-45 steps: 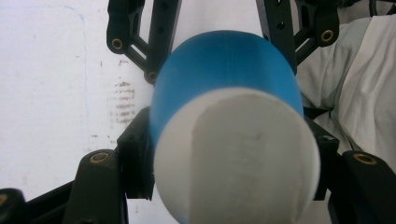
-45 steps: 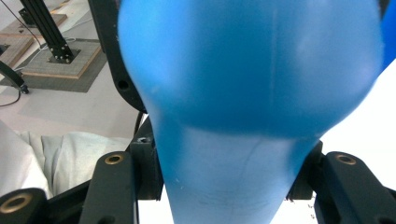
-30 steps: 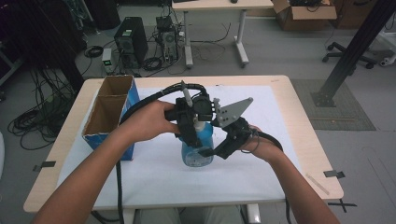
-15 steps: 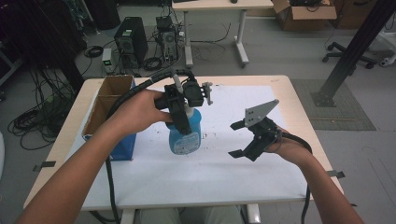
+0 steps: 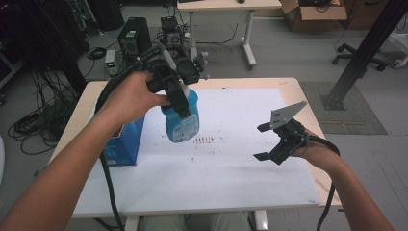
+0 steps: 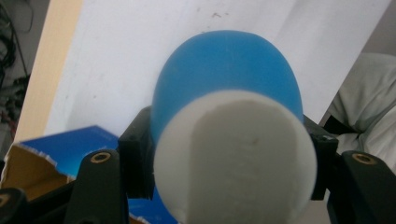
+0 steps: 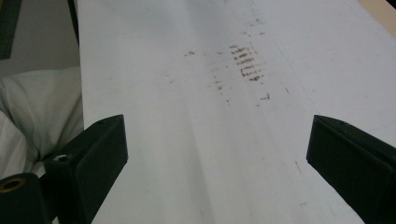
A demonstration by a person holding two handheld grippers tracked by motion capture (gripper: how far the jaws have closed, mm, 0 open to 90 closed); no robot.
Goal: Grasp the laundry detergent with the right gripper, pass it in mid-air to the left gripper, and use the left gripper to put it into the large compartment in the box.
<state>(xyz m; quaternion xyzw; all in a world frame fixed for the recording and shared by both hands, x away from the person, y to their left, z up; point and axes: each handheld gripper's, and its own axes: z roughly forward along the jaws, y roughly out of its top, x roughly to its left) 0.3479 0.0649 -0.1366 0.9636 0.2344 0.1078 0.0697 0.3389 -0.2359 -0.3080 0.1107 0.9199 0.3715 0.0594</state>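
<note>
I held the bottle point(image 5: 180, 118) up in the air with my left claw point(image 5: 175, 96), its jaws pinching the bottle at the top, just under the white cap. The bottle was blue with a pale label and hung tilted above the white sheet point(image 5: 216, 163) that covered the surface point(image 5: 308, 103). In the left claw view the bottle point(image 6: 229, 84) sat squeezed between the two black jaws, its white cap nearest the camera and its blue body pointing down toward the sheet point(image 6: 116, 56).

Below and to the left of the bottle stood an open blue box point(image 5: 122, 144), resting on the sheet's left edge; a corner of the box point(image 6: 56, 149) showed in the left claw view too. A patch of small brown marks point(image 5: 204, 140) lay on the sheet just right of the bottle's base.

My right claw point(image 5: 263, 142) hovered well to the right of the bottle, low over the sheet, jaws spread wide and holding nothing. In its own view the marks point(image 7: 245, 63) lay ahead between the jaws.
</note>
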